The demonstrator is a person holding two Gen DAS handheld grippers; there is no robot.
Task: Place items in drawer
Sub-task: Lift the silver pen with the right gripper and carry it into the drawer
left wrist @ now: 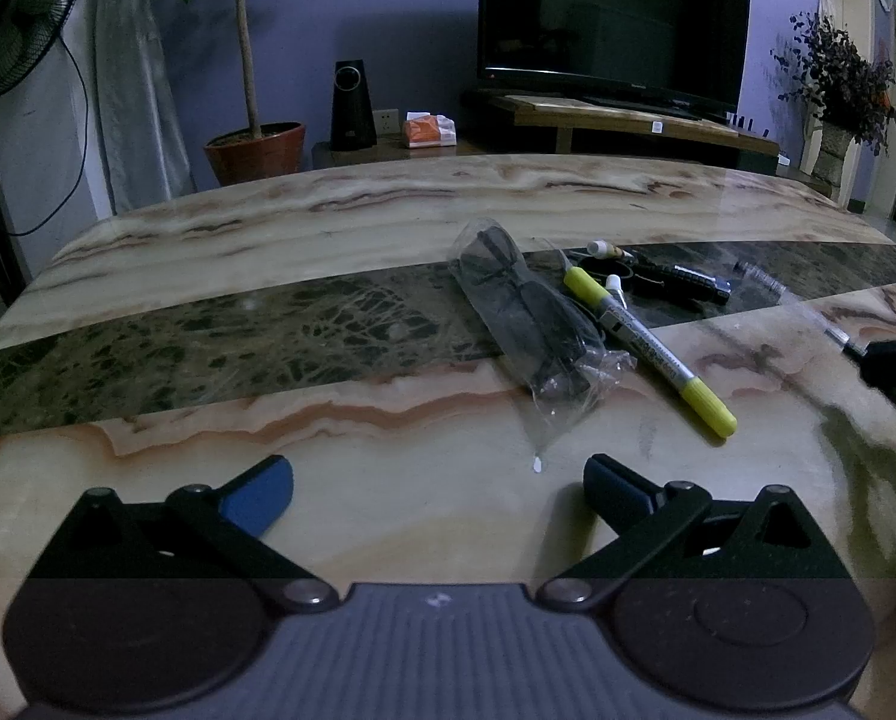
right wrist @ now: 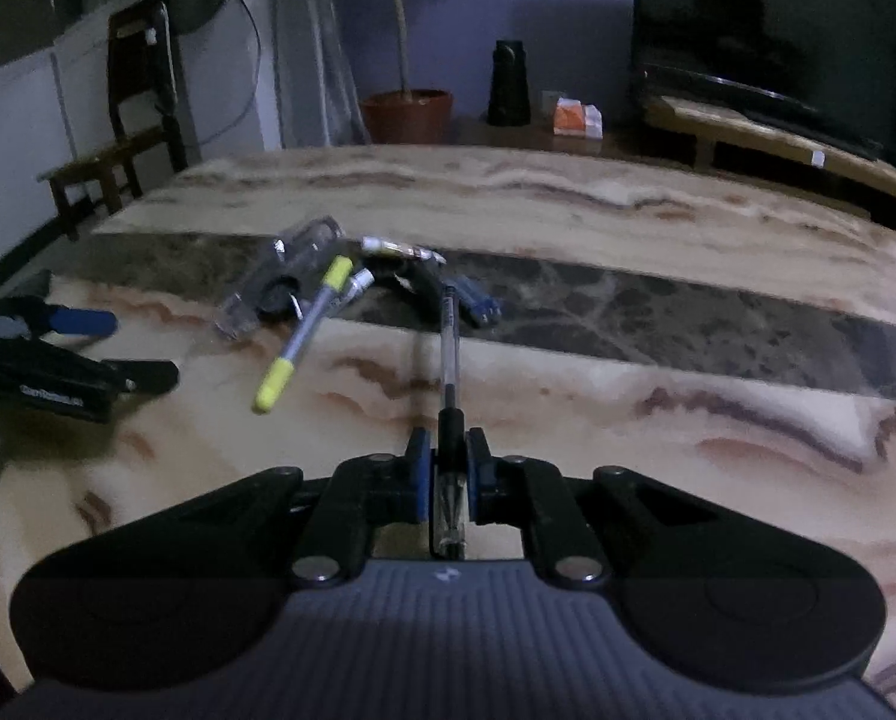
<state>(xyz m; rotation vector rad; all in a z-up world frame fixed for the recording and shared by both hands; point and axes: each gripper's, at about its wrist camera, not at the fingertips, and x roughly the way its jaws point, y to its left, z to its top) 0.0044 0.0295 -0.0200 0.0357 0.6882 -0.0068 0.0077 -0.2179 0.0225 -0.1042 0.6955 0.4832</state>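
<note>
My right gripper (right wrist: 448, 459) is shut on a clear ballpoint pen (right wrist: 450, 360), which points away from me over the marble table (right wrist: 628, 192). In the left wrist view the same clear pen (left wrist: 796, 306) runs into the right gripper's black fingers (left wrist: 892, 360) at the right edge. My left gripper (left wrist: 439, 489) hovers open and empty above the table's near side. Beyond it lie dark glasses in a clear plastic bag (left wrist: 526, 324), a yellow-capped marker (left wrist: 652, 348) and a black pen-like item (left wrist: 682, 282). No drawer is visible.
A television (left wrist: 613, 18) on a low wooden stand (left wrist: 628, 120), a potted tree (left wrist: 256, 153), a black speaker (left wrist: 349, 105) and a tissue box (left wrist: 427, 131) stand behind the table. A fan (left wrist: 16, 6) and a wooden chair (right wrist: 130, 120) are at the left.
</note>
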